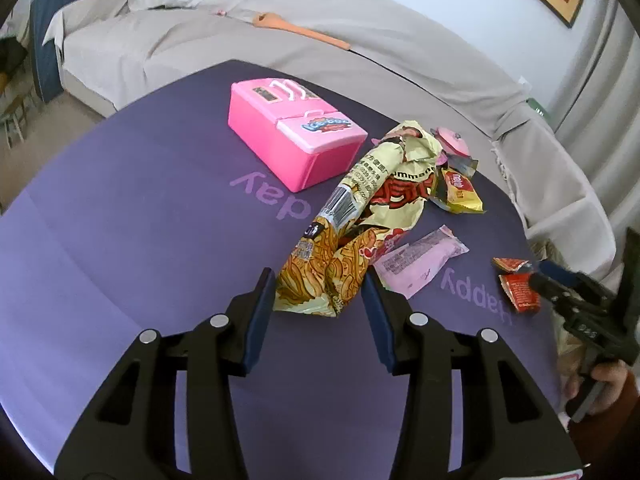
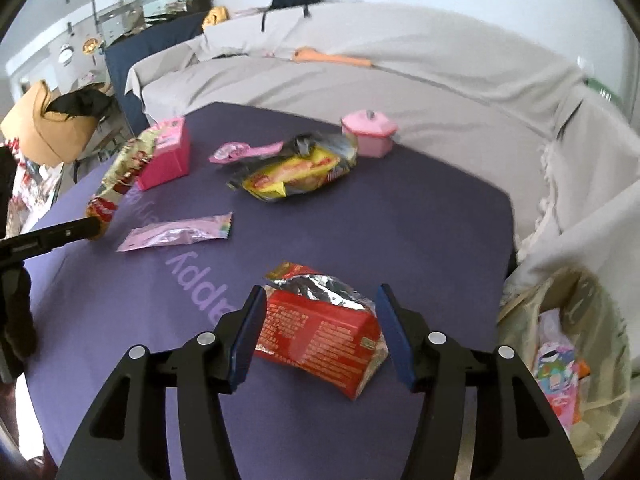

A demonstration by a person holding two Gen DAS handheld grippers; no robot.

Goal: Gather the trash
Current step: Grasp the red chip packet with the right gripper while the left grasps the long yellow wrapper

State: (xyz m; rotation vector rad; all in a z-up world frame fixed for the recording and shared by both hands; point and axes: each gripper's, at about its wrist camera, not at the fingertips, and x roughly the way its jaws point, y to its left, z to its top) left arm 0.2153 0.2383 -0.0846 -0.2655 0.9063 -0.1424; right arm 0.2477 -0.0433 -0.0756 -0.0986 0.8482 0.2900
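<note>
On a purple counter (image 1: 140,220) ringed by a grey-covered sofa (image 1: 180,44), wrappers lie scattered. The left gripper (image 1: 318,284) stands partly open around the near end of a crumpled yellow noodle bag (image 1: 360,216); whether its pads touch the bag cannot be told. The right gripper (image 2: 320,300) is open around a red foil packet (image 2: 320,336), a gap showing on one side. Beyond lie a pink wrapper (image 2: 176,234), a yellow packet (image 2: 296,176) and a pink toy case (image 1: 292,132). A trash bag (image 2: 560,352) sits just off the counter's right edge.
</note>
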